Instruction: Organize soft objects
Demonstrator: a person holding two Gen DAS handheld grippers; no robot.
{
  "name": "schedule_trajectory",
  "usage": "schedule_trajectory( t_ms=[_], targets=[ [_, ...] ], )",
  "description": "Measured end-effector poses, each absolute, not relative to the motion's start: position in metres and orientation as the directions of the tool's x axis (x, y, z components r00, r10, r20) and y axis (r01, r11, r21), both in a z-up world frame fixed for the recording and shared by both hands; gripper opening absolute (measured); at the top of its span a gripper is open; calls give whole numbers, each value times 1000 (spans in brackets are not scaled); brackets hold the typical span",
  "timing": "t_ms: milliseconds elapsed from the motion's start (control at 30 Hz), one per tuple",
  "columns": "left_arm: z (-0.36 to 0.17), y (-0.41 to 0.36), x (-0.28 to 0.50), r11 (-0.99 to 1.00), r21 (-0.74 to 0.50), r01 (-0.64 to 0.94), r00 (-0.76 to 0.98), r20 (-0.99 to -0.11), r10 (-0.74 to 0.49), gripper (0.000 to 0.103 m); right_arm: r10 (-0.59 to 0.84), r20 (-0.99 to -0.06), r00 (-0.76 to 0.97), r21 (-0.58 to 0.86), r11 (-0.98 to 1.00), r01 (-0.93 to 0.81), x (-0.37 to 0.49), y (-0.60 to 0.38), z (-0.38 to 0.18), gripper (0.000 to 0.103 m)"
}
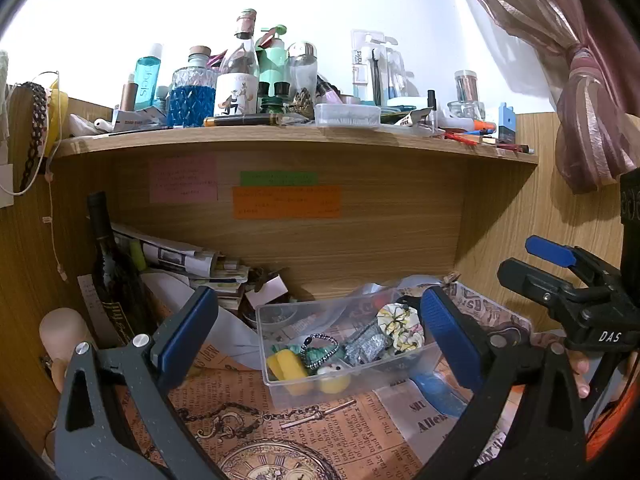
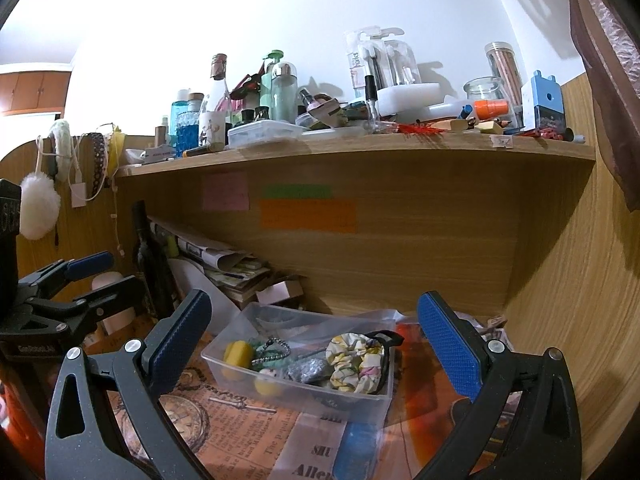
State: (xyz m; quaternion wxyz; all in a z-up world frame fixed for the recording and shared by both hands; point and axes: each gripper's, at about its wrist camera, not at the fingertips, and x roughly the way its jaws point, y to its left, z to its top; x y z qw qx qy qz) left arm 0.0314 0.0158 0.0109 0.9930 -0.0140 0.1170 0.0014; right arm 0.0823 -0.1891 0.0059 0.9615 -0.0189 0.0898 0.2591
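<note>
A clear plastic box (image 1: 280, 390) (image 2: 224, 372) stands on the newspaper-print mat under the shelf. In it lie a yellow sponge (image 1: 287, 365) (image 2: 237, 354), a floral scrunchie (image 1: 401, 326) (image 2: 354, 364), a silver glitter piece (image 1: 367, 346) (image 2: 310, 374), a teal beaded item (image 1: 318, 350) and a yellow-white soft toy (image 1: 334, 376) (image 2: 267, 380). My left gripper (image 1: 320, 336) is open and empty in front of the box. My right gripper (image 2: 316, 340) is open and empty, also facing the box. Each gripper shows in the other's view, the right one (image 1: 560, 276) and the left one (image 2: 76, 276).
A dark wine bottle (image 1: 110, 268) (image 2: 150, 264) and stacked papers (image 1: 188, 260) (image 2: 224, 264) stand at the back left. A cluttered shelf (image 1: 296, 140) (image 2: 360, 148) hangs overhead. A white fluffy puff (image 2: 38, 208) hangs at left. A blue object (image 1: 434, 394) (image 2: 356, 448) lies under clear plastic beside the box.
</note>
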Motion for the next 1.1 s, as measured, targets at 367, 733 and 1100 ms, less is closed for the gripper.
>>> schedule_trajectory(
  t_ms=[367,733,1100],
  targets=[
    [11,16,32,1000,-28,-7,973,-232,0,103,500,-180,847,4,862,-508,81,-186,5,103],
    [10,15,33,1000,-28,2,972,-235,-9,103,499,-181,848,3,862,-507,80,-185,6,103],
    [9,11,34,1000,-25,-4,972,-236,-2,103,500,-186,846,2,861,-508,81,-185,5,103]
  ],
)
